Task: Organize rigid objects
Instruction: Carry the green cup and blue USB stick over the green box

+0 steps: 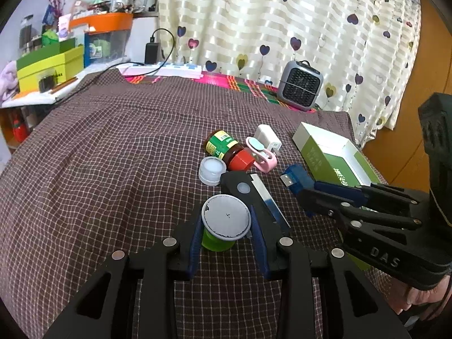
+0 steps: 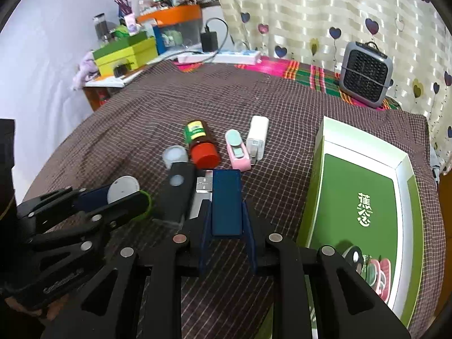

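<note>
My left gripper (image 1: pixel 226 226) is shut on a green jar with a grey lid (image 1: pixel 226 220), low over the checked cloth; it also shows in the right wrist view (image 2: pixel 124 189). My right gripper (image 2: pixel 226 214) is shut on a blue USB device (image 2: pixel 226 200), also in the left wrist view (image 1: pixel 296 178). Ahead lie a black utility knife (image 1: pixel 240 189), a white cap (image 1: pixel 212 171), a red-capped bottle (image 1: pixel 226 148), a pink clip (image 1: pixel 261 154) and a white charger (image 1: pixel 267 137). An open green and white box (image 2: pixel 364 197) lies to the right.
A grey fan heater (image 2: pixel 365 73) stands at the back right by the curtain. A power strip (image 1: pixel 166 69) and a black adapter (image 1: pixel 151 52) sit at the back. A cluttered side shelf with green boxes (image 1: pixel 48 67) is at the left.
</note>
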The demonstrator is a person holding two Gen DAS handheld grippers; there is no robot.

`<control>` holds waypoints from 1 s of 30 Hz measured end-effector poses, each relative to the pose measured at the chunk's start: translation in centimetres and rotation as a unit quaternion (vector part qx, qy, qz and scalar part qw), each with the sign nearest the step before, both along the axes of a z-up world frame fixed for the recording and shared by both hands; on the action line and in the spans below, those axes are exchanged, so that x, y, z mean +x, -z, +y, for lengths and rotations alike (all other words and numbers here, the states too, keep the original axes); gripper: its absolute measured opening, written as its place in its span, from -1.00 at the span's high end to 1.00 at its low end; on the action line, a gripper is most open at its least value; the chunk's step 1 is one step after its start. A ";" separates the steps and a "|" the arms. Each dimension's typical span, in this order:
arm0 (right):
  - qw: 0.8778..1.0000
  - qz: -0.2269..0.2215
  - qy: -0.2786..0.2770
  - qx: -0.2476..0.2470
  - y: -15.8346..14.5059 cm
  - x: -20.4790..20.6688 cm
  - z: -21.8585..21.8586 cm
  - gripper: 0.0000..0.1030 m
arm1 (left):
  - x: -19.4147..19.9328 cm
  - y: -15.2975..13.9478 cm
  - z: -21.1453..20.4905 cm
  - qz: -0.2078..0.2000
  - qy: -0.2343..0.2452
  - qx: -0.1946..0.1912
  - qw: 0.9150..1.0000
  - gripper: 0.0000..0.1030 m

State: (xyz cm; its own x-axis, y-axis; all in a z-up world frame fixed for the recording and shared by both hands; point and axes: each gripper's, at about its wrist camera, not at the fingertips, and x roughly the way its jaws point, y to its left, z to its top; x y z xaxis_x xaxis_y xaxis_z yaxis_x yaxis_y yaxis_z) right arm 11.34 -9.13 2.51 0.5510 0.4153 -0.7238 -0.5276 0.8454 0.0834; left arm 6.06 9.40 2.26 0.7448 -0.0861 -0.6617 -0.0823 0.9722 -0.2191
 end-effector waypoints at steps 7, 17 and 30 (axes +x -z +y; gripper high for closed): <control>1.000 -0.007 -0.005 0.019 -0.5 -1.6 -0.8 0.56 | -1.1 -0.7 -0.8 -0.007 0.004 0.008 1.000 0.39; 0.999 -0.024 0.000 0.035 -1.5 -3.7 -2.7 0.56 | -2.3 -2.2 -2.8 -0.026 0.022 0.016 0.999 0.39; 0.998 -0.031 0.011 0.045 -1.9 -4.8 -4.8 0.56 | -2.5 -2.7 -5.1 -0.031 0.045 0.024 0.998 0.39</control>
State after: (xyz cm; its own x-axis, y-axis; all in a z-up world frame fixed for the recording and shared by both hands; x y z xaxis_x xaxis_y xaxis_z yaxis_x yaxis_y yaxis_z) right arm 6.55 -13.89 4.37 0.6032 0.4637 -0.6489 -0.5154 0.8475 0.1266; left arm 3.56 4.25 4.99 0.7758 -0.1236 -0.6188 0.0174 0.9845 -0.1748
